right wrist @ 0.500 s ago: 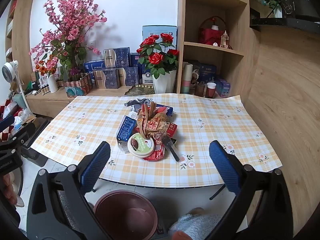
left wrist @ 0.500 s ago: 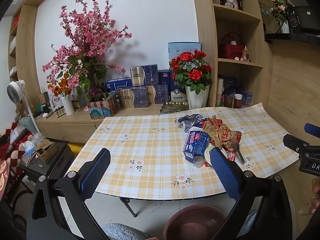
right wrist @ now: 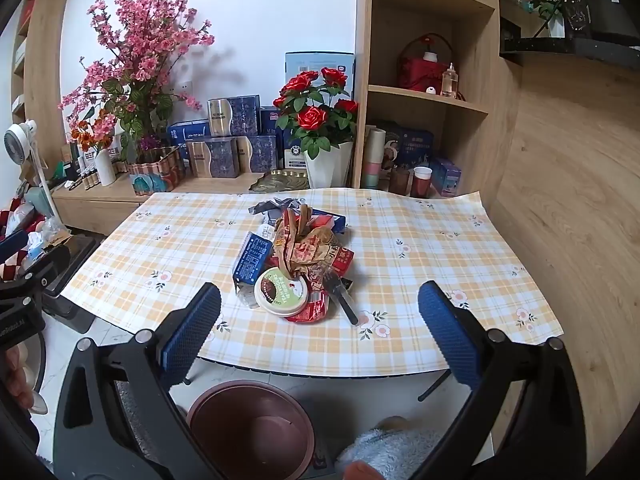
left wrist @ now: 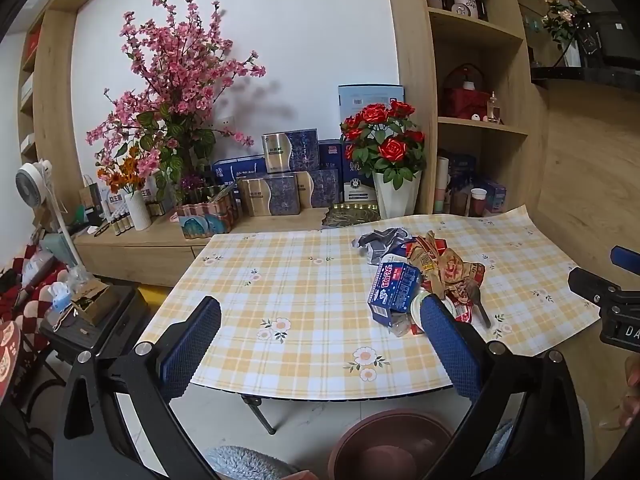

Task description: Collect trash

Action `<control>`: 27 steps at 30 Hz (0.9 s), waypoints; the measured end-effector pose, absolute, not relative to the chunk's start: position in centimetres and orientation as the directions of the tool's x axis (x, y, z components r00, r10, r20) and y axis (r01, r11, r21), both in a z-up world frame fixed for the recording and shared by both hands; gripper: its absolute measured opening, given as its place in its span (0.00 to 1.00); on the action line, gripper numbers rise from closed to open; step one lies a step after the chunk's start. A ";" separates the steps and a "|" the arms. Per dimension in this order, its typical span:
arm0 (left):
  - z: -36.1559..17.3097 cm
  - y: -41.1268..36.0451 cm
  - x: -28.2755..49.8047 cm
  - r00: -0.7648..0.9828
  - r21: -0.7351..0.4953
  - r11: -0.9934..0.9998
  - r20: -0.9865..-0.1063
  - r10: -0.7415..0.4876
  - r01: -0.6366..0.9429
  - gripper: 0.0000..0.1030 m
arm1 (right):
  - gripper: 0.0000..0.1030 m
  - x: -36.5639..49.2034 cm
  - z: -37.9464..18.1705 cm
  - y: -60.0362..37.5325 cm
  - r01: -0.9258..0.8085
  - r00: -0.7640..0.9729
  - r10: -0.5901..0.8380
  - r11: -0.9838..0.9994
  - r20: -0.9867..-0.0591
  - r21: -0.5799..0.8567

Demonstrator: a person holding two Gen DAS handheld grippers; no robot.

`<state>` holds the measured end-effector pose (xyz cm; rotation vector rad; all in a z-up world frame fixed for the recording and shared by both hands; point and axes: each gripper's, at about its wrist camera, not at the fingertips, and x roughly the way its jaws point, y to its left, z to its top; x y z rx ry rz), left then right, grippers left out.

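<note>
A heap of trash lies on the checked tablecloth (right wrist: 420, 264): a blue carton (right wrist: 251, 258) (left wrist: 394, 290), a crumpled brown paper wrapper (right wrist: 306, 246) (left wrist: 448, 266), a round white lid (right wrist: 281, 291), red packaging (right wrist: 310, 312), a black plastic fork (right wrist: 340, 296) and a crumpled grey foil (left wrist: 380, 240). A brown bin (right wrist: 250, 428) (left wrist: 390, 444) stands on the floor below the table's near edge. My left gripper (left wrist: 320, 344) is open and empty, short of the table edge, left of the heap. My right gripper (right wrist: 320, 332) is open and empty, in front of the heap.
A white pot of red roses (right wrist: 320, 128), stacked blue boxes (right wrist: 232, 136) and a pink blossom arrangement (right wrist: 136, 68) stand on the low cabinet behind the table. Wooden shelves (right wrist: 428, 96) rise at the right. A small fan (left wrist: 34, 188) and clutter stand on the left.
Both grippers have shifted only slightly; the scene looks nearly the same. Nothing was picked up or let go.
</note>
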<state>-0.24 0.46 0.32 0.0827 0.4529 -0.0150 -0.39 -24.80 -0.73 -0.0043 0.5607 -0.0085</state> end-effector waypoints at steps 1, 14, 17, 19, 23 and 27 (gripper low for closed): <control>0.4 0.5 -0.3 0.899 0.076 0.997 -0.437 0.003 0.034 0.95 | 0.95 -0.4 -0.7 -24.8 0.007 0.847 -0.009 1.000 -0.532 -0.007; 0.6 1.6 -0.4 0.900 0.077 0.997 -0.436 0.005 0.031 0.95 | 0.95 -0.5 -0.4 -24.6 0.007 0.846 -0.008 1.000 -0.533 -0.004; 0.6 1.4 -0.4 0.900 0.078 0.996 -0.437 0.006 0.031 0.95 | 0.95 -0.7 -0.3 -24.6 0.006 0.846 -0.008 1.000 -0.533 -0.006; 0.6 1.5 -0.4 0.899 0.079 0.996 -0.437 0.005 0.032 0.95 | 0.95 -0.8 -0.3 -24.7 0.006 0.846 -0.009 1.000 -0.533 -0.008; 1.7 1.3 -0.3 0.901 0.078 0.997 -0.434 0.010 0.026 0.95 | 0.95 -0.5 -0.1 -24.8 0.006 0.847 -0.006 1.000 -0.532 -0.002; 1.7 1.3 -0.3 0.901 0.079 0.997 -0.433 0.010 0.027 0.95 | 0.95 -0.5 -0.1 -25.5 0.008 0.848 -0.007 1.000 -0.529 0.000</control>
